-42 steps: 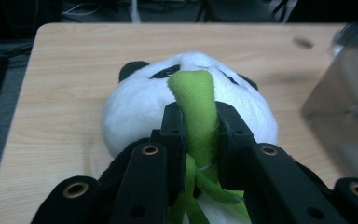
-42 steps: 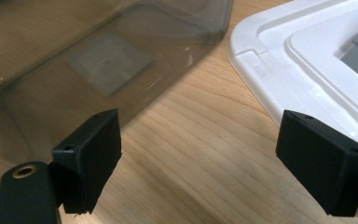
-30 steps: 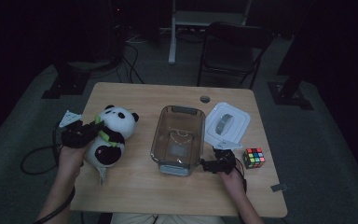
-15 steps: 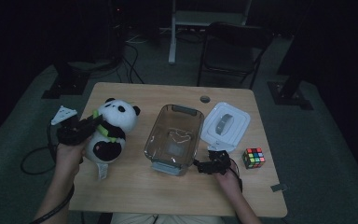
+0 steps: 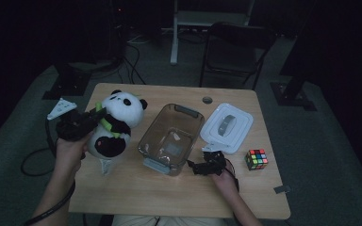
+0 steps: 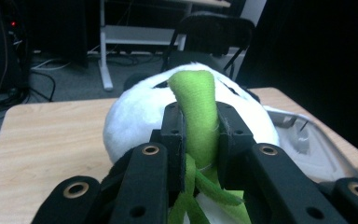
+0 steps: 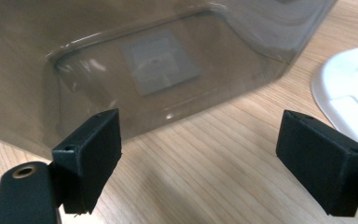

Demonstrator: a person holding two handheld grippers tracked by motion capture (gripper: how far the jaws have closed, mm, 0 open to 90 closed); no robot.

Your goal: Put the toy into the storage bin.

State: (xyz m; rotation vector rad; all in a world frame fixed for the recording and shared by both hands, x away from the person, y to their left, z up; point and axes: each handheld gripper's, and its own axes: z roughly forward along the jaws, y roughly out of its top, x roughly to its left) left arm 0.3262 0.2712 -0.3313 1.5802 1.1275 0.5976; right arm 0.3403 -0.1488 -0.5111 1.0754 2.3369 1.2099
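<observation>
A black-and-white plush panda (image 5: 118,108) with a green scarf (image 6: 193,93) stands upright at the table's left. My left gripper (image 5: 88,123) (image 6: 200,119) is shut on that scarf, with the green strip pinched between the jaws behind the panda's white head (image 6: 135,116). Whether the panda's base rests on the wood I cannot tell. A clear plastic container (image 5: 179,110) (image 7: 144,60) sits mid-table. My right gripper (image 5: 194,165) (image 7: 200,135) is open low over the table beside the container's near wall, its jaws wide apart with only bare wood between them.
A white lid (image 5: 238,117) (image 7: 349,88) lies right of the container, and a colour cube (image 5: 257,159) sits further right. A cable hole (image 5: 207,100) marks the table's far edge. A black chair (image 5: 235,47) stands behind the table. A paper tag (image 5: 104,165) hangs under the panda.
My left gripper has risen with the panda, which now stands more upright. The right gripper slid left along the table, and the container shifted and turned a little to the left.
</observation>
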